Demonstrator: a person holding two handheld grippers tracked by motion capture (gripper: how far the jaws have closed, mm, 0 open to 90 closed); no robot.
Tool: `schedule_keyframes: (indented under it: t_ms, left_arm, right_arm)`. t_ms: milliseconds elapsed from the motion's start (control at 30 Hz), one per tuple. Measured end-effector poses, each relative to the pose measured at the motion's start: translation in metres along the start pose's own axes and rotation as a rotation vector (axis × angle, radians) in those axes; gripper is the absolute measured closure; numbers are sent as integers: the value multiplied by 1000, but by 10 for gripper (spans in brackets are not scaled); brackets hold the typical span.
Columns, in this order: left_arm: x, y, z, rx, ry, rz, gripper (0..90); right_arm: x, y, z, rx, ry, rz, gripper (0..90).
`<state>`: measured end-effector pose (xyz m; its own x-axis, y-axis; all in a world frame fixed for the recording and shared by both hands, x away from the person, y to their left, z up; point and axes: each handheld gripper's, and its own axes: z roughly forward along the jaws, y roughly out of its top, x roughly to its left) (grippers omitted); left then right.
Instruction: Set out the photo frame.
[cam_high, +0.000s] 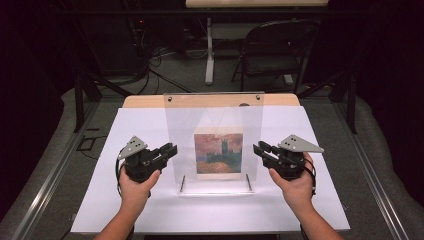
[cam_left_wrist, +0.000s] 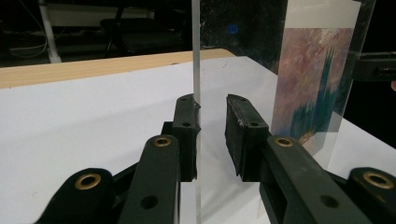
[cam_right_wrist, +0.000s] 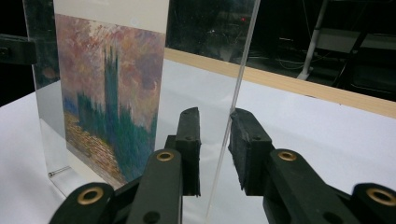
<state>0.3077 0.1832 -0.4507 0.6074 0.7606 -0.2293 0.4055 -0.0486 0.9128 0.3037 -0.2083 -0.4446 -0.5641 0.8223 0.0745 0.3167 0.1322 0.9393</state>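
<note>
Your left gripper (cam_left_wrist: 212, 135) and right gripper (cam_right_wrist: 215, 149) straddle the frame (cam_high: 215, 107) edges unclamped; squeeze unevenly and it tips.

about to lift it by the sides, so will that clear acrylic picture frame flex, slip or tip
The clear acrylic frame looks like a flat rigid sheet, so probably stiff, not floppy. Its glossy thin edges sit between each gripper's jaws, left gripper and right gripper, so it may slip under a light pinch. It stands tall on a narrow base, so a push could likely tip it.
</note>
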Motion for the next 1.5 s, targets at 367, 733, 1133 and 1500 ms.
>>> schedule_keyframes:
  t_ms: [367,733,1133,1500]
  left_arm:
    - [-6,-6,-9,1,-13,33,740]
    - [-13,-14,-17,-14,-17,45,720]
    - [-15,-13,-16,-5,-19,48,684]
    - [-19,-13,-18,-1,-16,64,521]
  right_arm:
    - [4,-5,-10,-4,19,9,745]
    - [10,-12,-19,-25,41,21,726]
    - [7,-13,-18,-27,76,32,677]
    - [7,-15,-19,6,91,19,480]
